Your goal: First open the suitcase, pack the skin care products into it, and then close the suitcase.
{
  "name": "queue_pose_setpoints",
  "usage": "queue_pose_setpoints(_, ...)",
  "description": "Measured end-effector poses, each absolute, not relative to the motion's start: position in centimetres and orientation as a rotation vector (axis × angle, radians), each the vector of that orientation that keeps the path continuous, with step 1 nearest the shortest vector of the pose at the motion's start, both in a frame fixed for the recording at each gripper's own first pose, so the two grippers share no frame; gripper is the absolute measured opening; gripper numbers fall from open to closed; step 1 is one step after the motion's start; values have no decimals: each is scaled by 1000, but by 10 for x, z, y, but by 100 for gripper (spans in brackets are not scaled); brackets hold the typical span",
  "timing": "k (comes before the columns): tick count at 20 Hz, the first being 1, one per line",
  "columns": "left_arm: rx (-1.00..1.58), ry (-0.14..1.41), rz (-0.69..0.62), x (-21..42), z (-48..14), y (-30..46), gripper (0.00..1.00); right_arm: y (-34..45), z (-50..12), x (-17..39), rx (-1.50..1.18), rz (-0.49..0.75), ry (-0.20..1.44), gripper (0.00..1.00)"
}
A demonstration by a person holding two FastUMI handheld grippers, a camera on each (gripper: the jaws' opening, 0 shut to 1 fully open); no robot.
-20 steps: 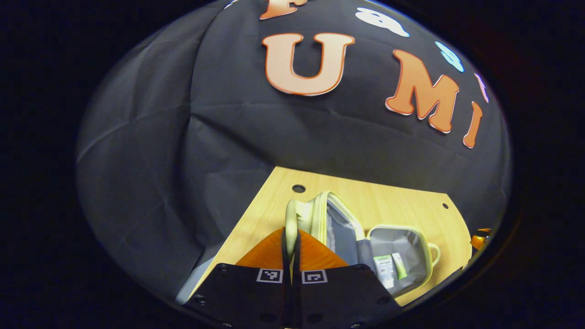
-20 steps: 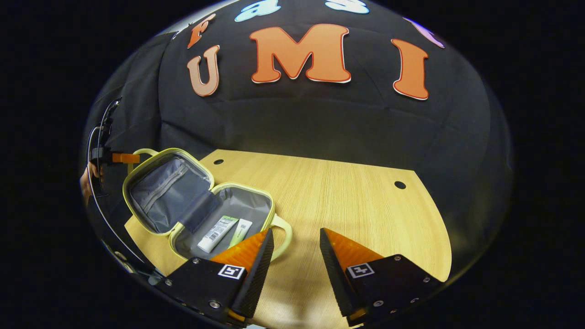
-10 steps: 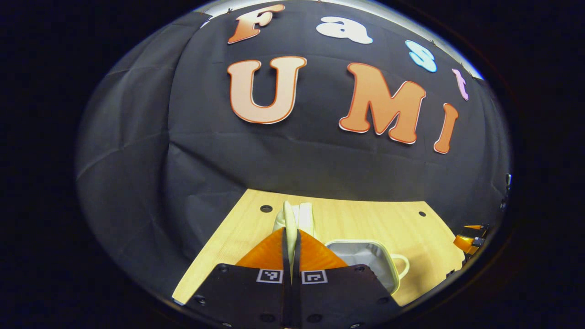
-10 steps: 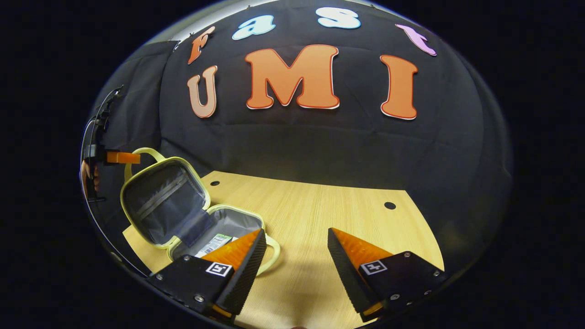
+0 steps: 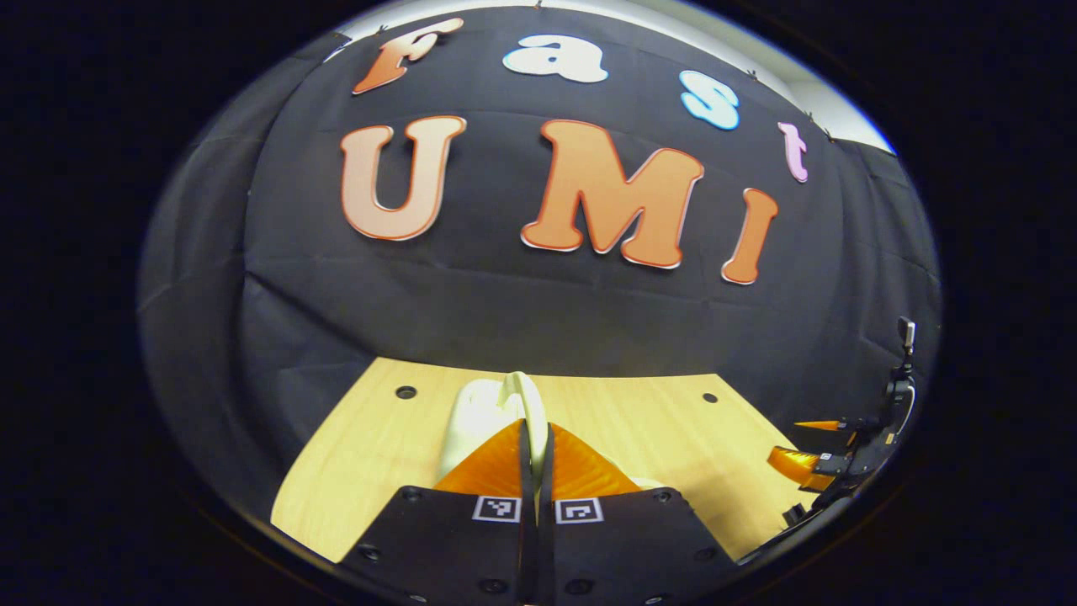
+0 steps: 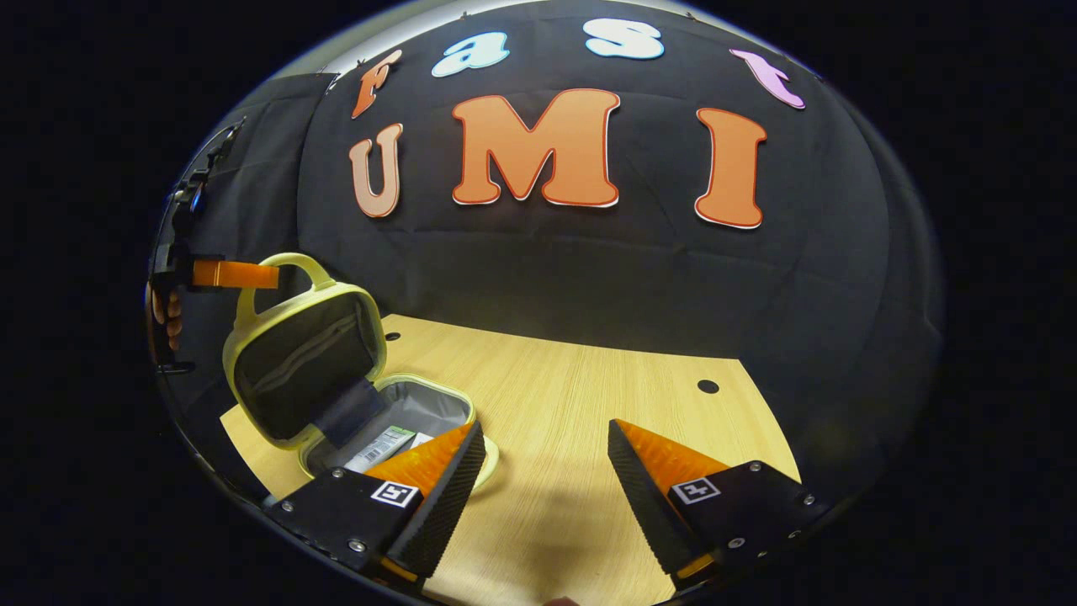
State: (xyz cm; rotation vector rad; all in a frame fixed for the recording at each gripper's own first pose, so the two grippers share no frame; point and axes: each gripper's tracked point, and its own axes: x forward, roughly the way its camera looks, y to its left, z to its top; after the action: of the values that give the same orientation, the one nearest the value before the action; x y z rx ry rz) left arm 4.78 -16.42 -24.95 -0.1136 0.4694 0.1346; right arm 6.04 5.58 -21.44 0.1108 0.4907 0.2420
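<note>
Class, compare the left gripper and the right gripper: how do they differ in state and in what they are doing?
The left gripper is shut on the lid handle; the right gripper is open and holds nothing. The left is raised at the tilted lid; the right hovers low over the table. Both have orange fingers.

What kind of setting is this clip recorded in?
Most likely a staged recording booth, not a home: black cloth wall, a bare wooden table with drilled holes, and a small suitcase set out as a prop.
</note>
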Motion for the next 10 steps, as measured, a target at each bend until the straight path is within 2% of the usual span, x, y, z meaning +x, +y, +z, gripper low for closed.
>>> queue_pose_setpoints(10,-185,580,-119,71,-316,-285,1,35,-183,53,113,247,422,94)
